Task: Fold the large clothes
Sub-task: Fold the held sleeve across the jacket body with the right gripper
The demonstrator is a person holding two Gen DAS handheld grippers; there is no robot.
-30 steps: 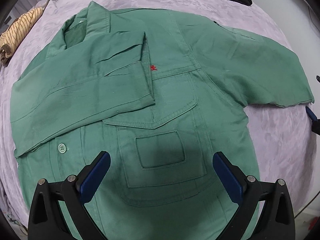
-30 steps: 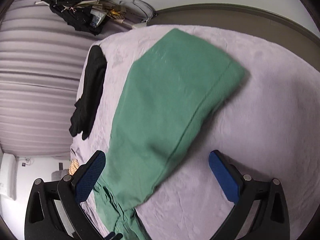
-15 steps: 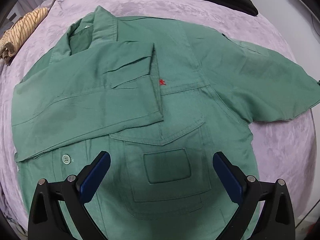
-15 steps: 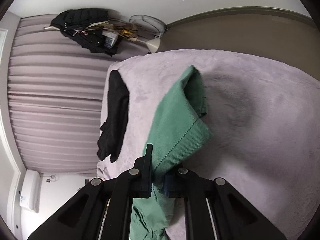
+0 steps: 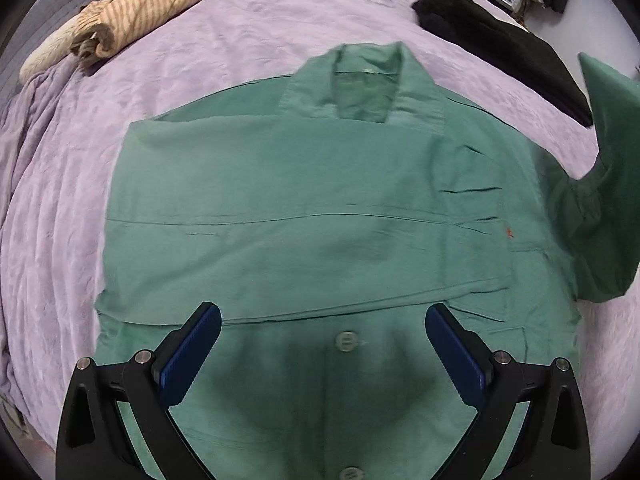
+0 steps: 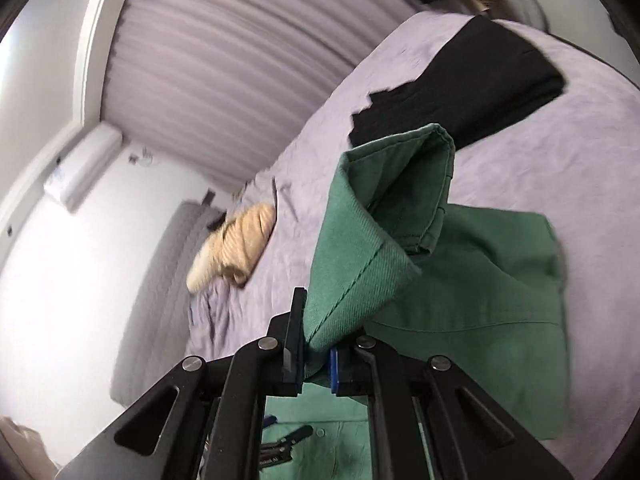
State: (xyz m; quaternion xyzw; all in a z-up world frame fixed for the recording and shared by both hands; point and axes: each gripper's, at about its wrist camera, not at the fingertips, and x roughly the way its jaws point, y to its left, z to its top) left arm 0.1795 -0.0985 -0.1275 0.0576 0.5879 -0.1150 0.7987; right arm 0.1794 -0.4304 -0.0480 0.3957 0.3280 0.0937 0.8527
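A green button-up shirt (image 5: pixel 312 216) lies front-up on the lilac bedspread (image 5: pixel 240 40), collar away from me, with its left sleeve folded flat across the chest. My left gripper (image 5: pixel 322 344) is open and empty, just above the shirt's button placket. My right gripper (image 6: pixel 314 360) is shut on the cuff of the shirt's right sleeve (image 6: pixel 380 248) and holds it lifted above the bed; the raised sleeve also shows at the right edge of the left wrist view (image 5: pixel 608 184). The shirt body lies below it (image 6: pixel 500 300).
A folded tan striped garment (image 5: pixel 120 20) lies at the bed's far left corner, also seen in the right wrist view (image 6: pixel 236 248). A black garment (image 5: pixel 500 36) lies at the far right (image 6: pixel 480 88). Pleated curtains (image 6: pixel 224 60) and a white wall stand behind.
My right gripper has closed on the right sleeve's cuff and lifted it off the bed, swinging it over the shirt. My left gripper has shifted left over the placket, still open.
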